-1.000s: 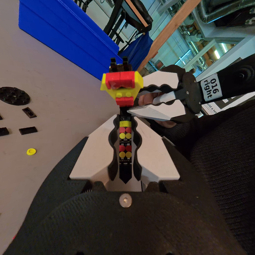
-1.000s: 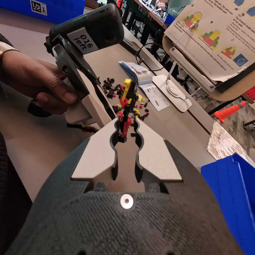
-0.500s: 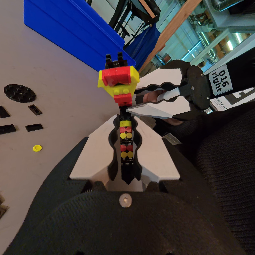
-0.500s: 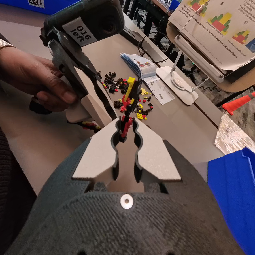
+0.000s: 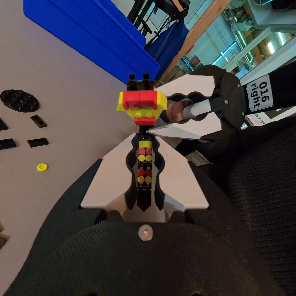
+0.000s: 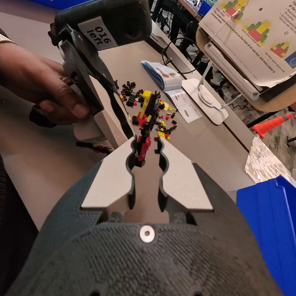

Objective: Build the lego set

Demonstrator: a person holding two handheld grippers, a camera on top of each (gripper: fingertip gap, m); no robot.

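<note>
My left gripper (image 5: 145, 136) is shut on a long black lego model (image 5: 145, 160) with red and yellow round studs. It holds the model off the table. The model's yellow and red head (image 5: 141, 105), with black horns, sticks out past the fingertips. My right gripper (image 5: 153, 110) comes in from the right, open, with the head between its fingers. Its lower fingertip touches the black neck. In the right wrist view the model (image 6: 148, 108) stands between my right gripper's (image 6: 146, 138) tips. It rests against the left finger, clear of the right one. The left gripper (image 6: 126, 134) reaches in from the upper left.
A blue bin (image 5: 89, 36) stands on the table behind the model. A black round plate (image 5: 19, 102), small black plates (image 5: 38, 142) and a yellow round piece (image 5: 42, 167) lie to the left. A pile of loose pieces (image 6: 133, 96), a booklet (image 6: 165, 76) and another blue bin (image 6: 269, 224) show. My two grippers' fingertips are within a few centimetres of each other. The yellow round piece (image 5: 42, 167) is about 11 centimeters from both grippers' fingertips.
My right gripper's jaws have spread a little around the model's head. The left gripper still holds the model, and both have shifted slightly over the table.
</note>
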